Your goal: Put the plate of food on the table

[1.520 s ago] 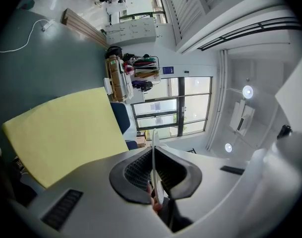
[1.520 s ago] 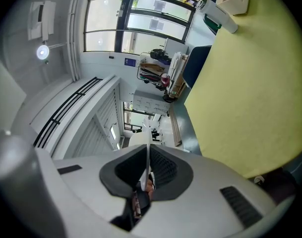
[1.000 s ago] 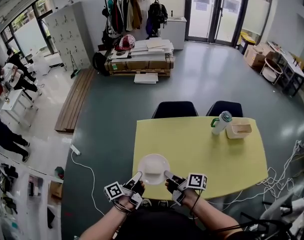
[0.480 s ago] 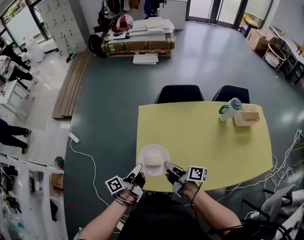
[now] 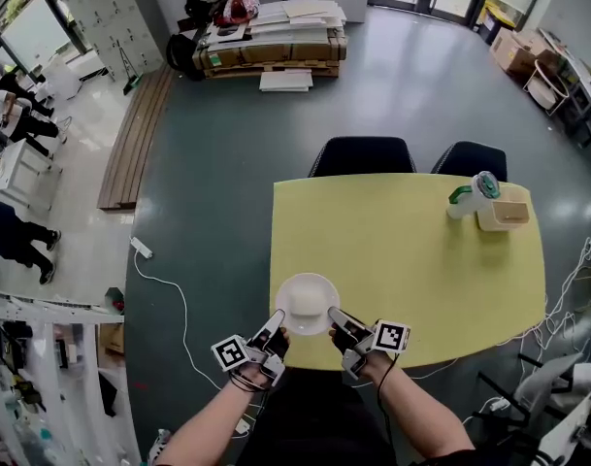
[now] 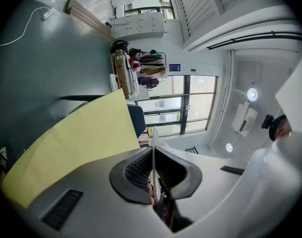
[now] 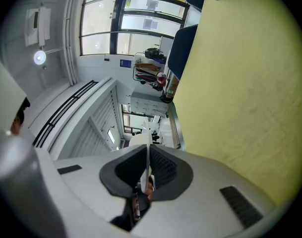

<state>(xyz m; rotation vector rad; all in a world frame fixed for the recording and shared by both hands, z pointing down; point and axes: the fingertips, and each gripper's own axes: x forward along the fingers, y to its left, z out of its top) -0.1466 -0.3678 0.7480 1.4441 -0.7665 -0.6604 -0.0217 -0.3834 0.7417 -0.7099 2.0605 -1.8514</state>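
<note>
Holding the plate of food (image 5: pixel 308 302) at the near edge of the yellow table (image 5: pixel 421 260), toward its left corner.
Clamped thinly on the left rim with the left gripper (image 5: pixel 279 316) and on the right rim with the right gripper (image 5: pixel 334 313); reaching forward with both forearms, tools angled inward.

- I can read no words, brands or numbers in any view.
- The left gripper (image 5: pixel 278 320) and right gripper (image 5: pixel 332 315) cubes carry only black-and-white square patterns.
- The blue wall sign (image 6: pixel 174 67) is too small to read.
</note>
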